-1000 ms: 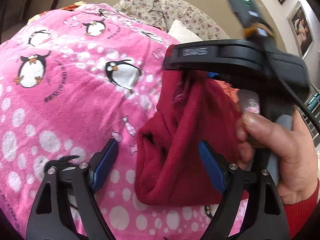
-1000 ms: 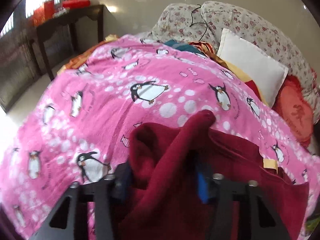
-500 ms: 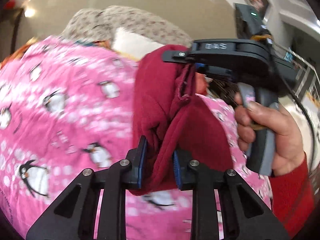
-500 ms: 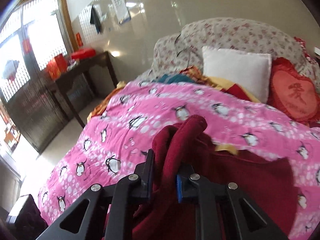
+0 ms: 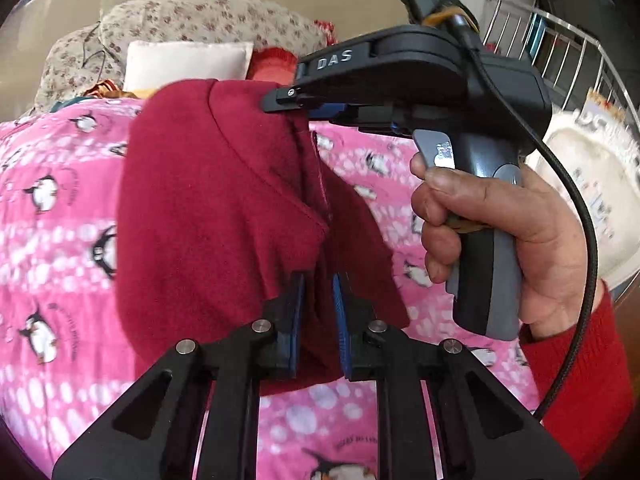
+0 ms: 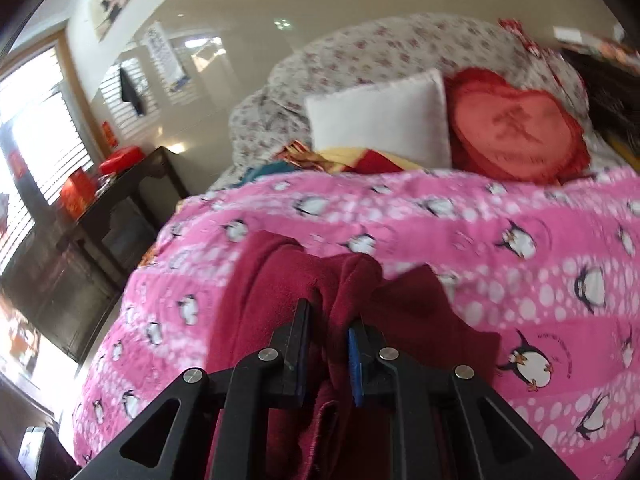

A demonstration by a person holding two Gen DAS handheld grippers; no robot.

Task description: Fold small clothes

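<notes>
A dark red fleece garment (image 5: 208,208) hangs in the air above a pink penguin-print blanket (image 5: 52,208). My left gripper (image 5: 318,312) is shut on a lower fold of it. My right gripper (image 5: 308,110), seen side-on in the left wrist view, is shut on the garment's upper edge. In the right wrist view the right gripper (image 6: 329,334) pinches a bunched red fold (image 6: 280,280), and the rest of the garment drapes down around the fingers over the blanket (image 6: 520,240).
A white pillow (image 6: 380,120) and a red heart cushion (image 6: 516,132) lie at the bed's head against a floral headboard (image 6: 380,48). A dark side table (image 6: 120,192) with red boxes stands at the left, by a window.
Both grippers have lifted the garment off the blanket. The left gripper, open a second ago, closed on a lower fold. The views tilted up toward the bed's head.
</notes>
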